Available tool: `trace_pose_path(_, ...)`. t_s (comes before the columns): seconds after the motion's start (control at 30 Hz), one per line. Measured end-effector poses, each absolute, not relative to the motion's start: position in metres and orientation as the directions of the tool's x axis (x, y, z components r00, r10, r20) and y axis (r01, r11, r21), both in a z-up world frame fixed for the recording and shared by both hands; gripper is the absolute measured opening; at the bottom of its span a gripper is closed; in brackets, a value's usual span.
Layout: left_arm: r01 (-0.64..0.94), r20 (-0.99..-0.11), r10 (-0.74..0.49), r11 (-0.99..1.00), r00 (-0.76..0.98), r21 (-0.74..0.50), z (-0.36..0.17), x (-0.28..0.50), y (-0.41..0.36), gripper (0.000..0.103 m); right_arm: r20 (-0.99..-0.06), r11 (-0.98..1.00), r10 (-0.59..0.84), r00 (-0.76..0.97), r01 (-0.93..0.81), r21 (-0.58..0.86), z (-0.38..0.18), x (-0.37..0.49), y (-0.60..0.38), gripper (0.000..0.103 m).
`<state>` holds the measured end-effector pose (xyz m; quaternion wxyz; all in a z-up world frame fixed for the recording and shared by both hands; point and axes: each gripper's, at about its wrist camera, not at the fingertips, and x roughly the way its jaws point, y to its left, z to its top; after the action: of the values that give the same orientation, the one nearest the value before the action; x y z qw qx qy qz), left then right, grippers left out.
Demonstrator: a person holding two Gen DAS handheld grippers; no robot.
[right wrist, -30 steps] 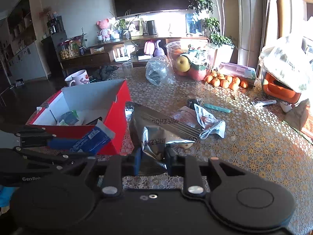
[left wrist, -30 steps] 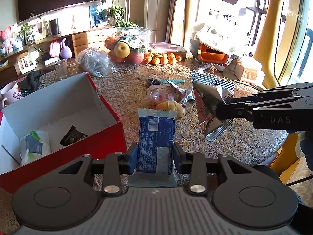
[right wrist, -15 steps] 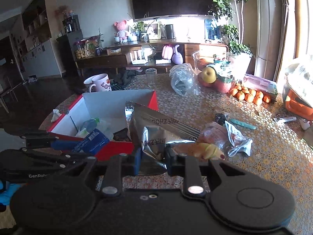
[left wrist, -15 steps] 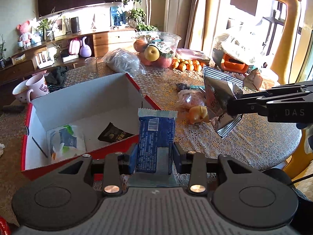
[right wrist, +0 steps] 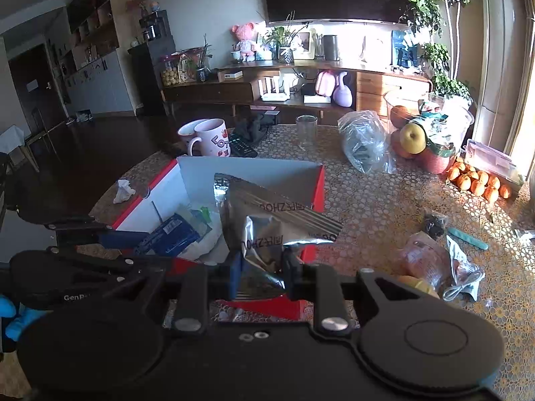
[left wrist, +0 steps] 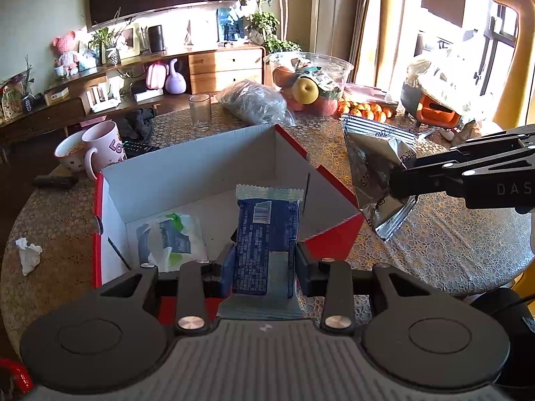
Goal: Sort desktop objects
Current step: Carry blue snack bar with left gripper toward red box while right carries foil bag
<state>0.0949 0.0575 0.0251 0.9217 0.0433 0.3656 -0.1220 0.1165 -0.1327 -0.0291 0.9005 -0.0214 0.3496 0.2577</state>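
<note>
My left gripper (left wrist: 262,264) is shut on a blue snack packet (left wrist: 267,230), held upright over the near edge of the red cardboard box (left wrist: 337,234). My right gripper (right wrist: 260,267) is shut on a crumpled silver foil bag (right wrist: 267,220) at the box's right side; the same foil bag (left wrist: 374,170) hangs beside the box's right wall in the left wrist view. In the right wrist view the blue snack packet (right wrist: 170,237) hovers above the red cardboard box (right wrist: 317,187). A white and green wrapper (left wrist: 170,237) lies inside.
Two pink mugs (left wrist: 100,147), a glass (left wrist: 200,111), a clear plastic bag (left wrist: 254,102), a fruit bowl (left wrist: 307,80) and oranges (left wrist: 364,110) stand behind the box. A crumpled tissue (left wrist: 28,254) lies left of it. More wrappers (right wrist: 444,267) and a teal stick (right wrist: 466,238) lie right.
Both grippers have swung left with their packets. The blue packet went from beside the box's right front corner to over its open inside; the foil bag now hangs next to the box's right wall.
</note>
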Motion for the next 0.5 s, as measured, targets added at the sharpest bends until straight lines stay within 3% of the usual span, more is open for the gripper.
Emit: trace_pose_path(0.5,0.226,-0.726,-0.121,0.973,0.676,0.048,0.021,0.144,0.090,0.036,-0.673,0.825,0.472,0.569,-0.554,0.111,-0.034,0.158,-0.090,0.025)
